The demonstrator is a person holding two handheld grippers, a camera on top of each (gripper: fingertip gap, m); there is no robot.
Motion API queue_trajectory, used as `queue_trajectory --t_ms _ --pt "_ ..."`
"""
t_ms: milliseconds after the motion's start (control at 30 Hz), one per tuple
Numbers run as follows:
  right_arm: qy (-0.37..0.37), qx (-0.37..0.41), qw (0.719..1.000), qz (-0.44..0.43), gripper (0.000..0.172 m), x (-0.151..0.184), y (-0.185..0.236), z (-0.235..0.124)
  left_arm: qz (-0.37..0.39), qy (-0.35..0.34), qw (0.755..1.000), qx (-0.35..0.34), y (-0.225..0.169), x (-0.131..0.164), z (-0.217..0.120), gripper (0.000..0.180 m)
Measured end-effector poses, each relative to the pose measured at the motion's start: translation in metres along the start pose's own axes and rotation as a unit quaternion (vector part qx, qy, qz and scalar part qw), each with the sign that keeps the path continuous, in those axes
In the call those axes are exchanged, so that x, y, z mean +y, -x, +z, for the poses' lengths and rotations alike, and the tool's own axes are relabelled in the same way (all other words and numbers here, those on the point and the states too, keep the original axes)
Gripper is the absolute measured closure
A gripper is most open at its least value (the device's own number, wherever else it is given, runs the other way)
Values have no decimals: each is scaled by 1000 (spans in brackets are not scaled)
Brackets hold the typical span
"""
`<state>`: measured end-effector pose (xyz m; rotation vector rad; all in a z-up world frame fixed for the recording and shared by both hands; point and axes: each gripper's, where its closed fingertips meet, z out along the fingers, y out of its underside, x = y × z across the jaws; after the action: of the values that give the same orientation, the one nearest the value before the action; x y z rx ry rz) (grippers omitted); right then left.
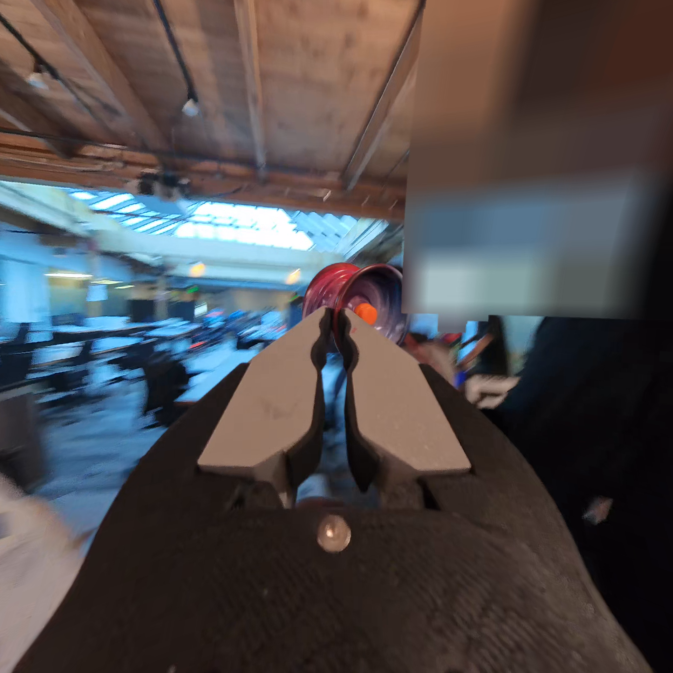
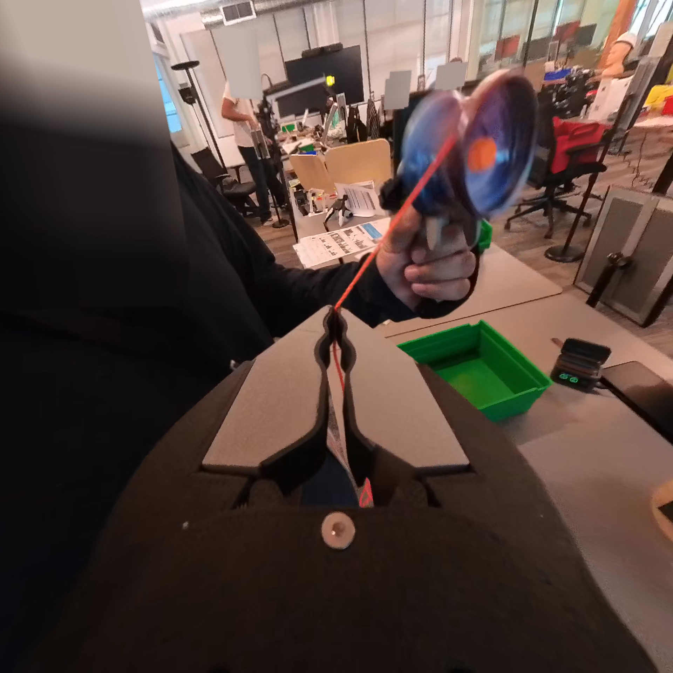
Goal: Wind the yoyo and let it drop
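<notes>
**Yoyo pinched on the left, string clamped on the right**

Your left hand-held gripper (image 1: 334, 314) is pointing upward toward a wooden ceiling (image 1: 291, 73). Its fingertips are closing into the groove of the yoyo (image 1: 358, 302), a red-and-purple piece with an orange hub; the two halves are sitting either side of the tips. The room behind it is smearing with motion blur.

Your right hand-held gripper (image 2: 335, 316) is clenching a red string (image 2: 397, 215). The pads are pressing together on it right at the tips. From there the string is running up and to the right, taut, into the groove of the yoyo, which is showing here blurred and held aloft above your left hand (image 2: 426, 262). More of the string is trailing back between the fingers toward the gripper's body.

Your left hand is wrapping around the grip of the left hand-held gripper, dark sleeve (image 2: 309, 287) reaching across from the left.

Below, on the grey worktop (image 2: 601, 473), a green bin (image 2: 480, 368) is sitting near the seam between two tabletops. Just beside the bin, toward the right edge, a small black case (image 2: 579, 368) with green lights is resting. Printed sheets (image 2: 338, 240) are lying on a farther worktop.
</notes>
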<state>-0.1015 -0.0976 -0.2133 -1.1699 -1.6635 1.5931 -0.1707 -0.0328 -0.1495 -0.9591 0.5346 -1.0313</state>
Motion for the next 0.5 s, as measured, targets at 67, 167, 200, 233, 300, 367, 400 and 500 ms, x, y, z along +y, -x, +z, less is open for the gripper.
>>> queue_trajectory --t_ms 67,167,200,233,300,367,400,500 --pt "4 -10 1000 11 172 11 -8 8 -51 -26 998 38 -8 -1 6 180" --pt "36 11 999 11 172 32 -33 19 -131 -37 984 118 -26 5 15 180" --pt "45 24 999 11 172 38 -44 21 -171 -26 972 162 -35 10 17 180" --pt "51 37 998 13 172 42 -55 22 -204 -2 960 190 -41 19 19 179" --pt "59 59 996 23 172 47 -71 17 -222 57 950 210 -50 44 21 179" --pt "60 72 995 30 172 47 -77 9 -225 119 939 232 -61 67 14 179" --pt "60 75 995 35 172 46 -78 4 -219 152 935 236 -65 78 8 179" --pt "73 80 993 47 172 49 -77 -8 -153 290 923 201 -64 119 -12 179"
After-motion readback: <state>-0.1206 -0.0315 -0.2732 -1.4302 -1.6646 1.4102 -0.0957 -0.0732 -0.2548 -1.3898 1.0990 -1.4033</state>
